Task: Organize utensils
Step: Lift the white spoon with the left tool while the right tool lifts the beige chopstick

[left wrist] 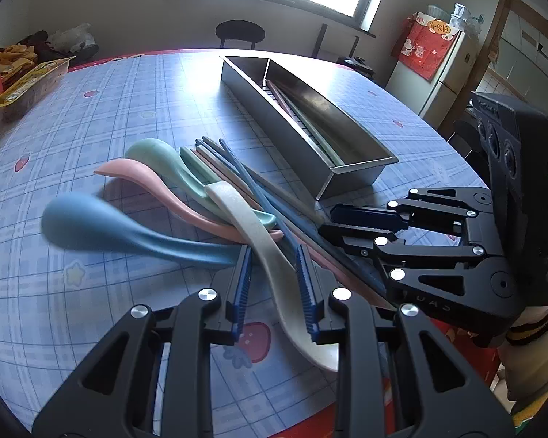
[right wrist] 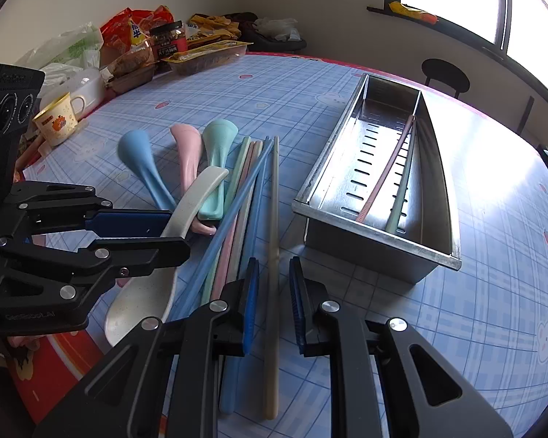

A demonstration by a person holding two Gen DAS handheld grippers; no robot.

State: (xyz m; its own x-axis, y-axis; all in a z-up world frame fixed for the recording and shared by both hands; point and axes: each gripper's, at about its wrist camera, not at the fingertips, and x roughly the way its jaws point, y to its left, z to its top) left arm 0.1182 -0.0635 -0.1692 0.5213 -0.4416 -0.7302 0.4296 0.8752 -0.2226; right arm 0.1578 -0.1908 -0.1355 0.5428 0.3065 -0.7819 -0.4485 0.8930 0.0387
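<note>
Tools both open, neither gripping. Left tool [left wrist: 274, 288] straddles the white spoon [left wrist: 259, 241], pads apart on either side of its handle. Right tool [right wrist: 272, 306] straddles a beige chopstick [right wrist: 273, 219], jaws at moderate width, no contact visible.

Risk, left: white spoon lies across the handles of the pink spoon [right wrist: 188, 153] and green spoon [right wrist: 217, 157]; lifting it could drag or scatter them. Risk, right: the chopsticks [right wrist: 237, 204] lie touching in a loose fan just beside the beige one; the inner pad sits close to a blue stick, so closing may pinch two at once, or the thin stick may pivot out.

Count, pile on surface [right wrist: 456, 328]: four spoons (blue spoon [right wrist: 139, 157], pink, green, white); chopsticks roughly six, exact number unclear where they overlap.

Farther off: metal tray [right wrist: 438, 197] with a divider, holding two chopsticks, one pink and one green.
</note>
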